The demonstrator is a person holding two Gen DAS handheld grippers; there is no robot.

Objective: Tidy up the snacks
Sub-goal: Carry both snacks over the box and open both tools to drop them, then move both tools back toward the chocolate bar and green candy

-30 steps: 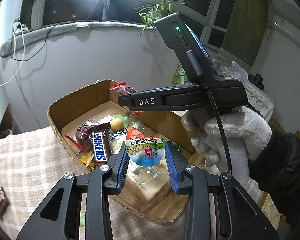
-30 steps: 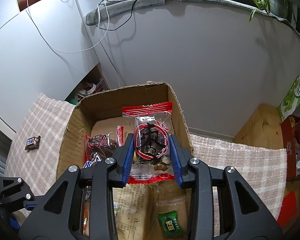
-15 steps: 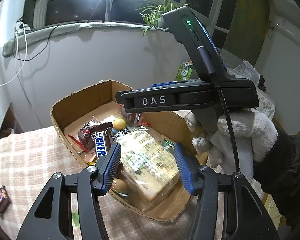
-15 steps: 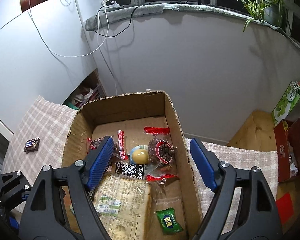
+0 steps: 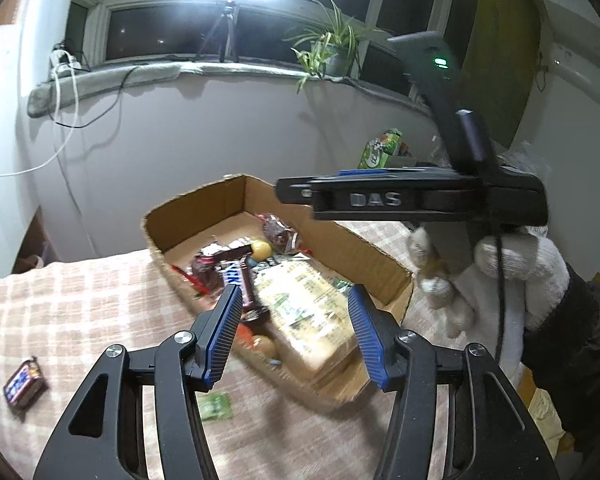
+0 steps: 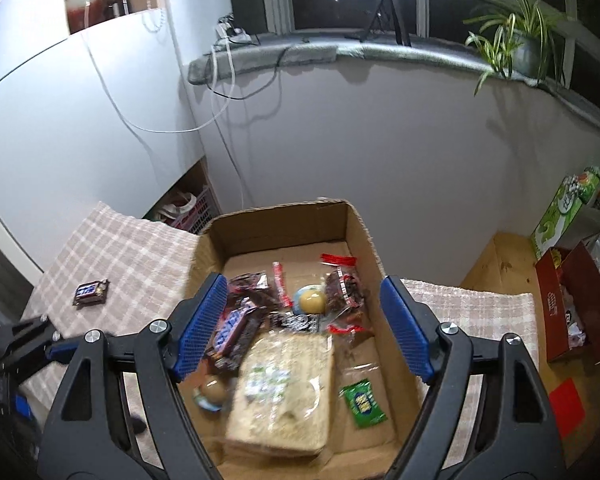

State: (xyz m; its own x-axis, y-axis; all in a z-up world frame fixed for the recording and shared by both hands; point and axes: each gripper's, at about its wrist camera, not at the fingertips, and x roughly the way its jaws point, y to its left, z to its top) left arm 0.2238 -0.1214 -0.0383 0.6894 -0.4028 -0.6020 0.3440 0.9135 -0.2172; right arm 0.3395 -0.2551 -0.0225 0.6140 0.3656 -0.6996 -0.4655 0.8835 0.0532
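Observation:
An open cardboard box (image 6: pixel 362 226) (image 5: pixel 204 210) on a checked cloth holds a bread pack (image 6: pixel 284 384) (image 5: pixel 308 312), a Snickers bar (image 6: pixel 230 332), a red-edged clear snack packet (image 6: pixel 342 288), round sweets (image 6: pixel 312 300) and a small green packet (image 6: pixel 362 402). My left gripper (image 5: pixel 292 336) is open and empty above the box's near end. My right gripper (image 6: pixel 304 328) is open and empty above the box; its side shows in the left wrist view (image 5: pixel 412 200). A small chocolate bar (image 5: pixel 22 384) (image 6: pixel 90 292) and a green packet (image 5: pixel 214 408) lie on the cloth outside the box.
The white wall and window sill (image 6: pixel 340 54) with a potted plant (image 6: pixel 516 46) stand behind the box. A green carton (image 6: pixel 564 212) and a red box (image 6: pixel 572 304) sit at the right beside a wooden surface (image 6: pixel 500 260).
Both grippers opened and dropped their snacks into the box: the left let go of the round sweet pack, the right the red-edged packet. Both then pulled up and back.

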